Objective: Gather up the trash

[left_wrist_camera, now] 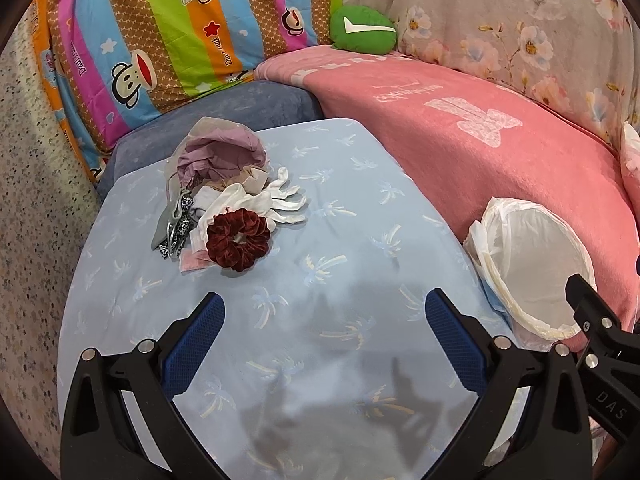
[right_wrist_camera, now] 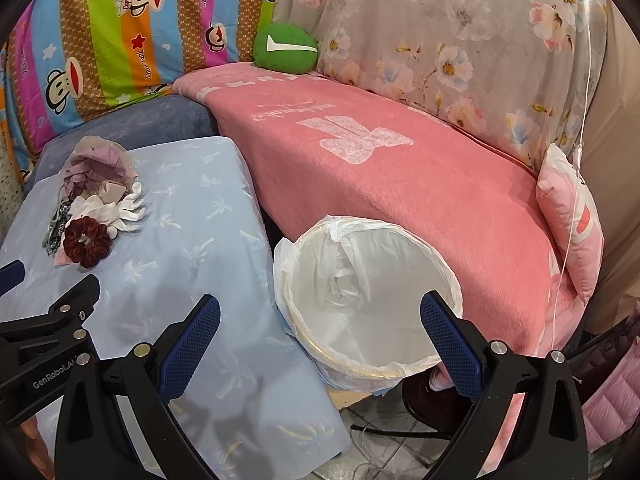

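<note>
A small heap lies on the light blue palm-print cloth: a dark red velvet scrunchie, white gloves, a crumpled mauve bag and a patterned strap. The heap also shows in the right wrist view, with the scrunchie at the far left. A bin lined with a white plastic bag stands to the right, between the blue cloth and the pink blanket; it fills the middle of the right wrist view. My left gripper is open and empty, short of the heap. My right gripper is open and empty, just in front of the bin.
A pink blanket covers the couch seat behind the bin. A green cushion, a striped monkey-print quilt and a floral cover lie at the back. A pink pillow is at the right. Cables lie on the floor.
</note>
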